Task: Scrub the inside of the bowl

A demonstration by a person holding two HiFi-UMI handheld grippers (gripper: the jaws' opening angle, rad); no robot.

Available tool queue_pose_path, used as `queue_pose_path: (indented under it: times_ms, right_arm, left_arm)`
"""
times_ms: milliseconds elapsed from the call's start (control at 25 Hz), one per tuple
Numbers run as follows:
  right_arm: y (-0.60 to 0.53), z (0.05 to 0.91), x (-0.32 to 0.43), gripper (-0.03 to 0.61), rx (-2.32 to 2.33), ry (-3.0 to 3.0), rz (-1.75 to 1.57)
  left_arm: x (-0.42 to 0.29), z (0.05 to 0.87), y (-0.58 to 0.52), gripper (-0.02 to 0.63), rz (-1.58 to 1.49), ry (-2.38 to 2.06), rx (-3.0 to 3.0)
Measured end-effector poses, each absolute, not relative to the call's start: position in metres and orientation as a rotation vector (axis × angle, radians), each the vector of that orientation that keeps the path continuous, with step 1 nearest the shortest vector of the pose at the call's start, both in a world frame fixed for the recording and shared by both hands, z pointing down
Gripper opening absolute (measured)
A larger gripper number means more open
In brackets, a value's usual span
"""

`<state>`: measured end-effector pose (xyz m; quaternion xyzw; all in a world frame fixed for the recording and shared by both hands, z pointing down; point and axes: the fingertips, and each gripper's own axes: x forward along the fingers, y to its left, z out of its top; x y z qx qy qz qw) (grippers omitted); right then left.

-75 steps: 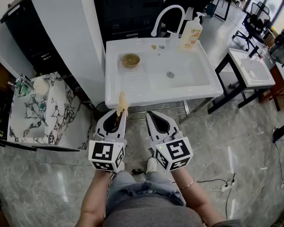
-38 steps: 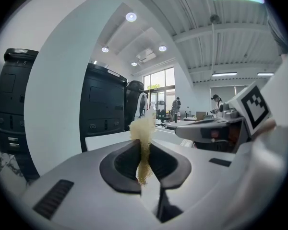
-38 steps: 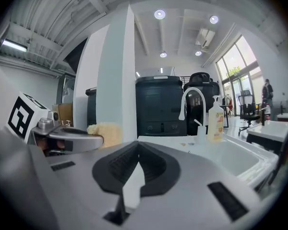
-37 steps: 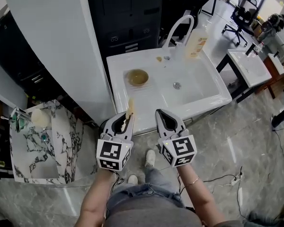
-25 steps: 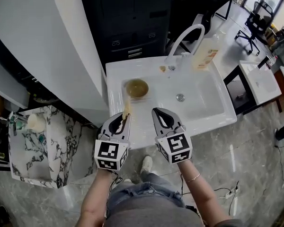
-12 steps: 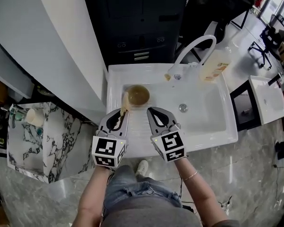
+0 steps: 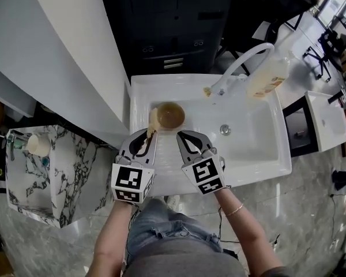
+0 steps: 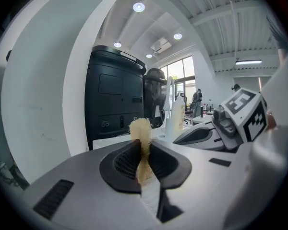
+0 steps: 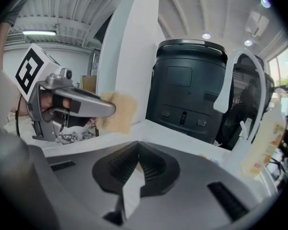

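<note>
Sponge point(image 7: 152, 120) sits pinched in the left gripper point(image 7: 148, 136); the right gripper point(image 7: 183, 137) is closed, empty. The bowl point(image 7: 169, 115) rests on the sink point(image 7: 251, 152) drainer just ahead. I'd steady its rim, then press round inside.

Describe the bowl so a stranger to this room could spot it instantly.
Start at the white sink in front of the dark cabinet. At its left end, left of the drain, sits the bowl. It is the only round, brownish dish there, just beyond the sponge held by the left gripper.
</note>
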<state>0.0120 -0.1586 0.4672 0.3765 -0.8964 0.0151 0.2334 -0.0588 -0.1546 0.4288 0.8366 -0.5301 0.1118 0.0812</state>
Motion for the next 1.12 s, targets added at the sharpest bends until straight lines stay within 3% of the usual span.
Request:
queue_pose_path:
  times_ms: [400,560,1120]
  right_arm:
    - [-0.176,0.509,-0.006,0.015,0.798,-2.262,-0.087]
    - [-0.181,0.521,-0.017,0.064,0.692,-2.198,-0.173]
    - [-0.195,0.565,-0.035,0.072,0.484,-2.013,-0.306]
  left_arm:
    - [-0.071,0.445,-0.173,0.044,0.328,-1.549,2.487]
    - [-0.077,0.448,-0.18,0.044,0.307,-1.541,2.473]
    - [-0.086,0.467,-0.202,0.044,0.297,-1.51,2.426]
